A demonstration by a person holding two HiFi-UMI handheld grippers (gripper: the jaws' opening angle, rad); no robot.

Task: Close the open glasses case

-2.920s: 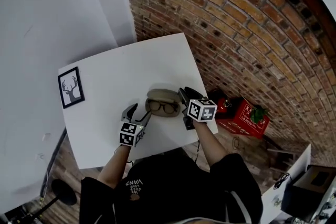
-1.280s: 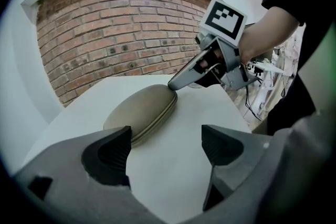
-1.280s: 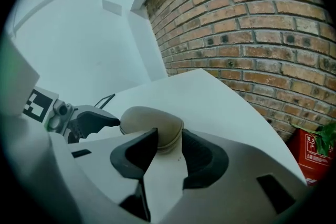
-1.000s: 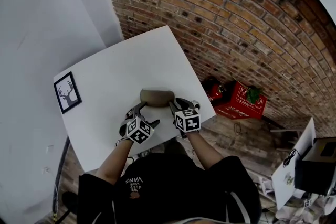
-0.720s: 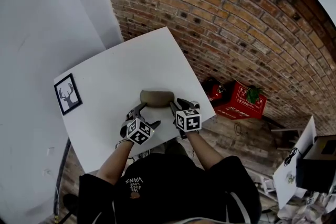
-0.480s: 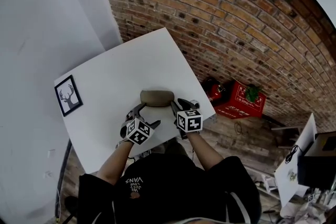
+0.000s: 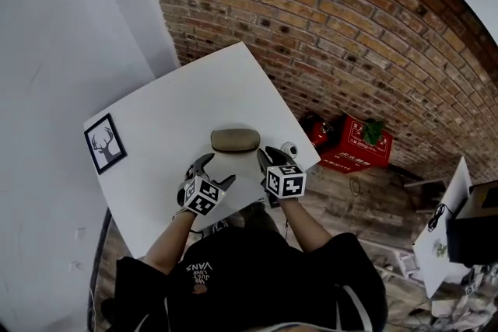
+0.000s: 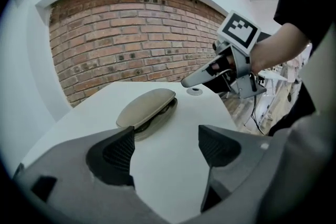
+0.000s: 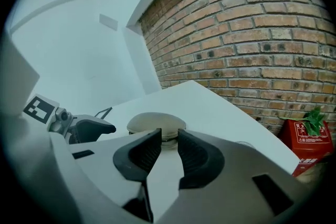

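Observation:
The tan glasses case [image 7: 235, 140] lies on the white table [image 7: 171, 105] with its lid down. In the left gripper view a thin dark gap stays along the front of the case [image 8: 147, 111], and glasses show inside it. My left gripper [image 7: 207, 166] hovers just short of the case's left end; its jaws are wide and closing a little, with nothing between them [image 8: 165, 145]. My right gripper [image 7: 269, 158] sits off the case's right end. Its jaws [image 9: 169, 148] stand a narrow gap apart and are closing on nothing, with the case [image 9: 157, 124] beyond them.
A framed deer picture [image 7: 105, 144] lies near the table's left edge. A round grommet [image 7: 289, 148] sits by the right corner, next to my right gripper. A brick wall runs behind the table, and a red crate [image 7: 354, 142] stands on the floor to the right.
The case stood open with the glasses showing; its lid now lies down. Over the last second both grippers drew back slightly from the case and rose, and the right jaws narrowed.

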